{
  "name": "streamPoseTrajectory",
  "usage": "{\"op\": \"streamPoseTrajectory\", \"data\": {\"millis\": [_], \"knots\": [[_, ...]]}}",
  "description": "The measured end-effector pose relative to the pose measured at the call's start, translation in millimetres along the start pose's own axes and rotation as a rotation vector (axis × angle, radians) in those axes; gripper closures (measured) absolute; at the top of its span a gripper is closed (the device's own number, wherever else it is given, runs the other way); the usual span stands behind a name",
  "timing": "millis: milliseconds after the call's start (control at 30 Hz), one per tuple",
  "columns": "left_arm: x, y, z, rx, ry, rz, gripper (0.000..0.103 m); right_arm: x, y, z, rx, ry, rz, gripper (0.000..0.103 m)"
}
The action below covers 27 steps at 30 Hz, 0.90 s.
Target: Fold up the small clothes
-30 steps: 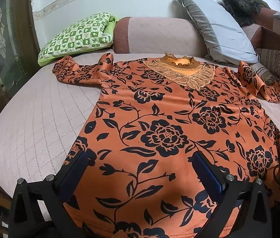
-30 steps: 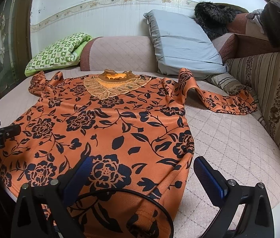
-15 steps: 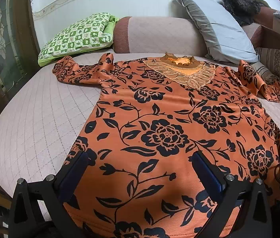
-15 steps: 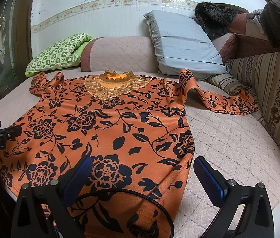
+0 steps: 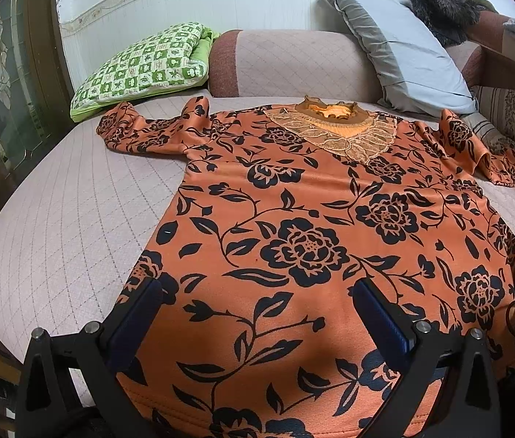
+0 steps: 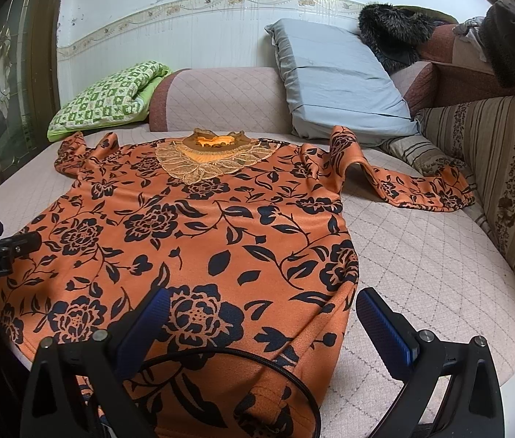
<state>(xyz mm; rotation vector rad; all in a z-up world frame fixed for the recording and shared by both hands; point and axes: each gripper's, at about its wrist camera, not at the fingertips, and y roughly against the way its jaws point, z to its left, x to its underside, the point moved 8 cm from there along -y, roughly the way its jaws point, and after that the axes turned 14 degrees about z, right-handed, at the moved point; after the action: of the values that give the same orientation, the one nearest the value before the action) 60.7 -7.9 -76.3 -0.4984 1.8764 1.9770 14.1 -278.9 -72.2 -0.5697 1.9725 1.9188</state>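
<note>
An orange top (image 5: 293,226) with black roses and leaves lies flat, front up, on a quilted pink bed (image 5: 67,226) — lace collar (image 5: 345,135) at the far end, both sleeves spread sideways. The left gripper (image 5: 257,317) and right gripper (image 6: 261,325) hover over its hem, fingers spread apart, gripping nothing.

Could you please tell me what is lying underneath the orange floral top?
The orange floral top lies spread flat on the pink quilted bed cover, which shows around it on both sides. Whatever is directly beneath the fabric is covered and cannot be seen.
</note>
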Motion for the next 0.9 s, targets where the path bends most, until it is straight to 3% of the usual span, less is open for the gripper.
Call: {"op": "streamPoseTrajectory", "data": {"millis": [900], "knots": [[1.0, -1.5, 0.6, -0.004, -0.002, 0.002, 0.000, 0.7, -0.6, -0.1, -0.003, -0.001, 0.001, 0.000]]}}
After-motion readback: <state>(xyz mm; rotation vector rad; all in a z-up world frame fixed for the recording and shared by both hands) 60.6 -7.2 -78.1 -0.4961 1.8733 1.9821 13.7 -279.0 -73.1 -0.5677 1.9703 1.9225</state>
